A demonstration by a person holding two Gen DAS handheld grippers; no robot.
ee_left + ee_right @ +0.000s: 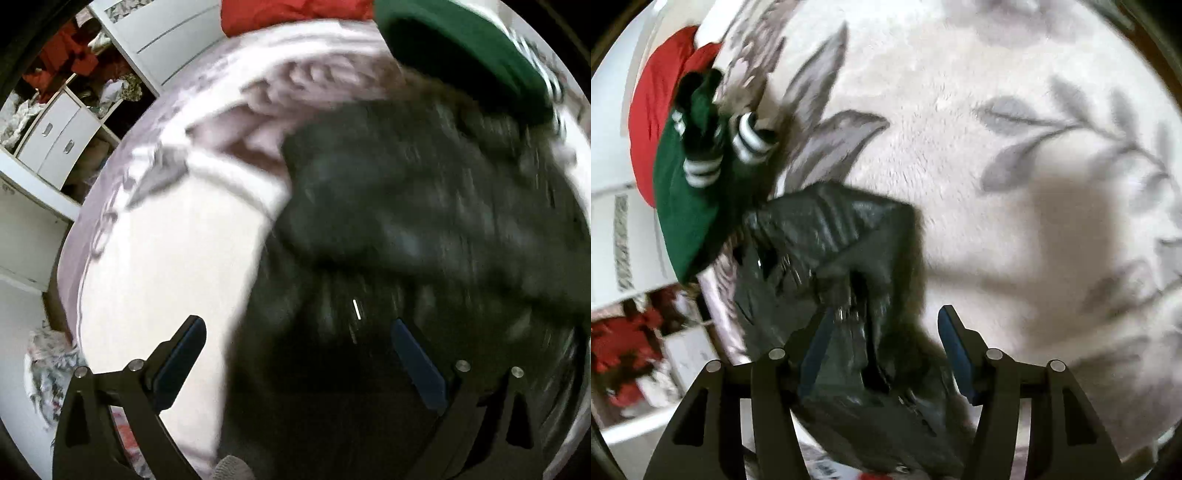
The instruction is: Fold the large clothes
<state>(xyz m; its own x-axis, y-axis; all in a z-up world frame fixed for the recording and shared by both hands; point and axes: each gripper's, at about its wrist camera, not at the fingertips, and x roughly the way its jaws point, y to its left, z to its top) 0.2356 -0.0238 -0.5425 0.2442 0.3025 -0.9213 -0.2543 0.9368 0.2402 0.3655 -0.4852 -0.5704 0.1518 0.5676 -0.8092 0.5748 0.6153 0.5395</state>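
Observation:
A dark grey garment (424,206) lies bunched on a pale bed blanket (166,258), blurred by motion in the left wrist view. My left gripper (295,336) is open, its fingers spread wide over the garment's near edge, holding nothing. In the right wrist view the same dark garment (827,236) lies folded over in a heap. My right gripper (882,325) is open, with the garment's near part lying between its blue pads (955,350); they do not pinch it.
A green garment with black-and-white striped cuffs (690,199) and a red garment (653,110) lie at the bed's edge; they also show in the left wrist view (454,48). White cupboards and drawers (62,136) stand beside the bed. The leaf-patterned blanket (1034,147) spreads to the right.

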